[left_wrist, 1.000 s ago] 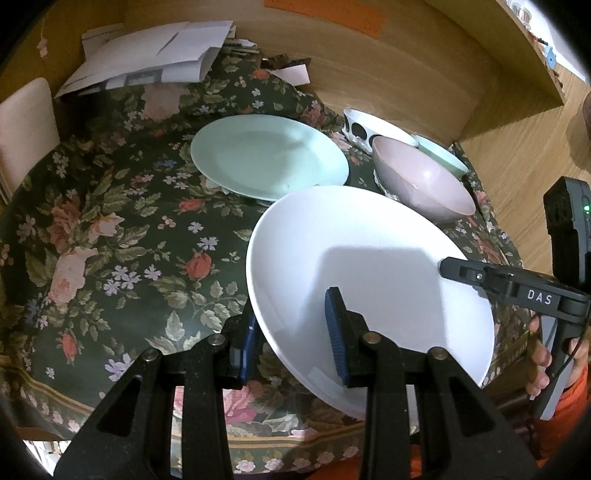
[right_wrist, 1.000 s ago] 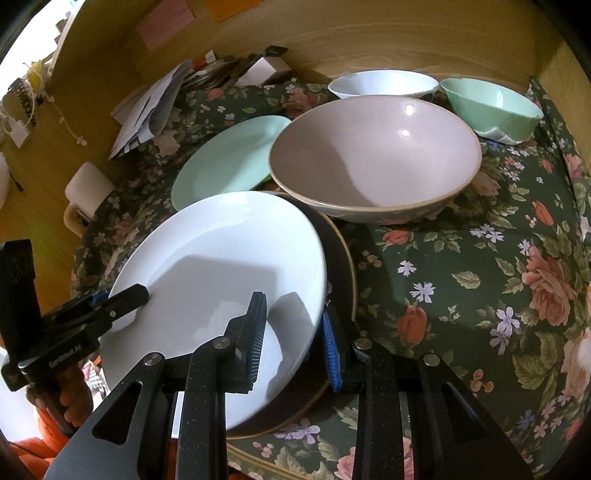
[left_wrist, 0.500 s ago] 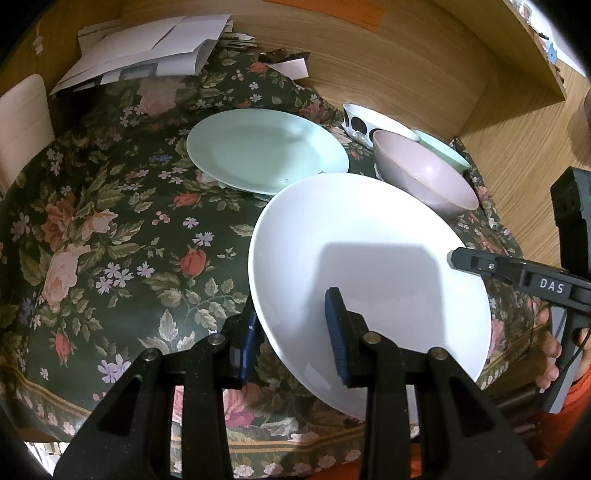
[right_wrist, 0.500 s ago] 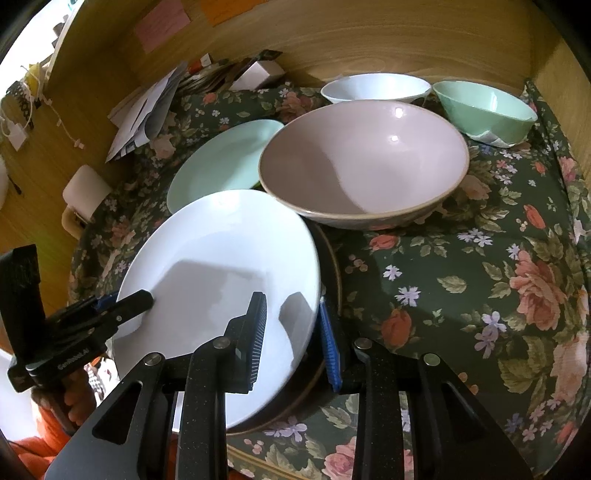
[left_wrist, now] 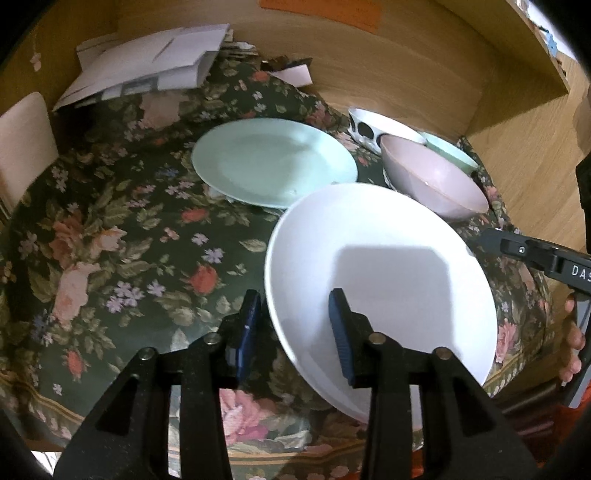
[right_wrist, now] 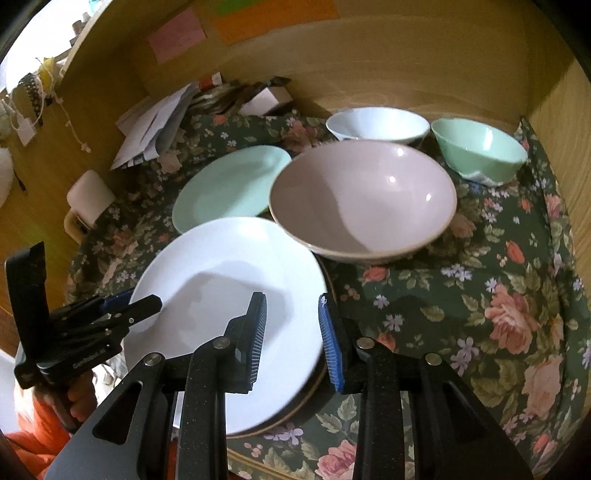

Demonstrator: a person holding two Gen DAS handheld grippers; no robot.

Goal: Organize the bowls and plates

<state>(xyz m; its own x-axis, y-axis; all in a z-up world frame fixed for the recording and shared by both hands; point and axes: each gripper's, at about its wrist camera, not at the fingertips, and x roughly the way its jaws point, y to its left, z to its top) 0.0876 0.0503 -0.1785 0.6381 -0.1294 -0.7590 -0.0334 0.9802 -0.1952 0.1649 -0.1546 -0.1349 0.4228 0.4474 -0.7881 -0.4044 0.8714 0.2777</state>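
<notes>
Your left gripper [left_wrist: 293, 328] has its jaws spread, straddling the near-left rim of a round white ceramic plate [left_wrist: 380, 273], and your right gripper [right_wrist: 291, 338] is likewise spread across that plate's right rim, above a dark plate [right_wrist: 317, 384] with a tan edge. On the dark floral tablecloth [right_wrist: 498, 314], at twelve o'clock from the white plate in the right view, sits an empty pale pink bowl [right_wrist: 364, 205]. An empty mint green plate [right_wrist: 229, 188] lies at eleven o'clock, and an empty white bowl [right_wrist: 376, 123] and mint green bowl [right_wrist: 478, 155] stand behind.

A dark floral cloth [left_wrist: 110, 236] covers the table. Folded papers [left_wrist: 155, 70] lie at its far edge against a wooden wall [right_wrist: 388, 70] bearing coloured notes [right_wrist: 177, 33].
</notes>
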